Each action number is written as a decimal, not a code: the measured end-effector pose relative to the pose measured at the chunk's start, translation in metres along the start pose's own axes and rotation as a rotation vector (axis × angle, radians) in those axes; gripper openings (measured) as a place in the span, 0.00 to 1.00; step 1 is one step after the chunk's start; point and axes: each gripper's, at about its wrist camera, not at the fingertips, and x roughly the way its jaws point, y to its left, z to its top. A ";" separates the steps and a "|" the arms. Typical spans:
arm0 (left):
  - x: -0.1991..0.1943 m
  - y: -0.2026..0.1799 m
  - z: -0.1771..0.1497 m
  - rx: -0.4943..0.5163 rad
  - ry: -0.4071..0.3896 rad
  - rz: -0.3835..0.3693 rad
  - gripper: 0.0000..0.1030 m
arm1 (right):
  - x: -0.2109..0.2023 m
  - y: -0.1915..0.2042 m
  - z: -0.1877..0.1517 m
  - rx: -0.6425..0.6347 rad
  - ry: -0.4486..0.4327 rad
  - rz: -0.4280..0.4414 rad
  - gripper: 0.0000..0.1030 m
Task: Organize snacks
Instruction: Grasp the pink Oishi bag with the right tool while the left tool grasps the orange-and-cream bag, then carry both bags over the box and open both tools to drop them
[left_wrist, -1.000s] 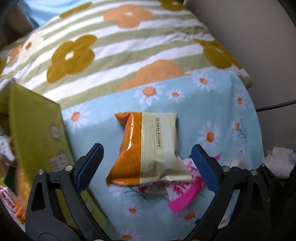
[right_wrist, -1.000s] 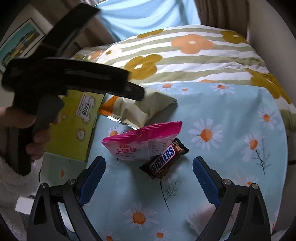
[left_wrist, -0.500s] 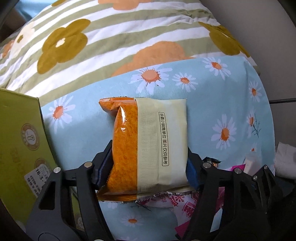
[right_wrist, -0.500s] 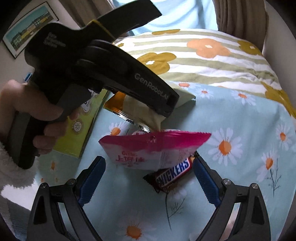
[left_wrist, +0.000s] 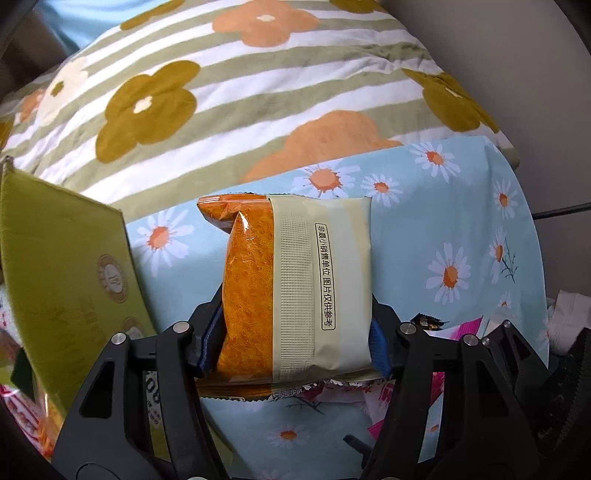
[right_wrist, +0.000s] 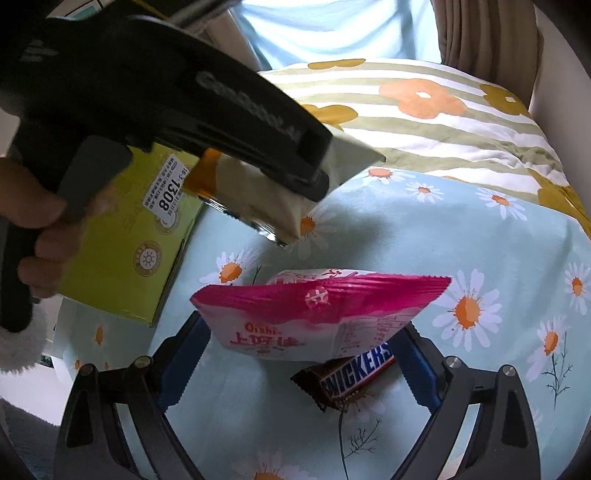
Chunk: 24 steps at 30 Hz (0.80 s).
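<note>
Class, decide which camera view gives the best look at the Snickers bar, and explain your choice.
The right wrist view: the Snickers bar lies on the daisy cloth with its logo readable, partly under the pink Oishi packet. The left wrist view shows only a dark wrapper end beside the gripper.

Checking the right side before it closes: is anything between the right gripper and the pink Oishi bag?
Nothing visible. The pink Oishi bag already sits between the open right gripper fingers, with no pad seen pressing it. The Snickers bar lies underneath, partly within the same gap.

Three snack packets (right_wrist: 317, 317), one green box (right_wrist: 122, 254)
</note>
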 end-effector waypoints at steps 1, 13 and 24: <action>-0.001 0.002 -0.001 -0.005 -0.003 0.000 0.58 | 0.001 0.000 0.001 -0.002 -0.001 -0.004 0.91; -0.005 0.010 -0.012 -0.042 -0.014 0.012 0.58 | 0.004 0.005 0.005 -0.022 -0.025 -0.013 0.57; -0.044 0.004 -0.017 -0.042 -0.086 0.016 0.58 | -0.030 0.006 0.009 -0.011 -0.105 -0.014 0.55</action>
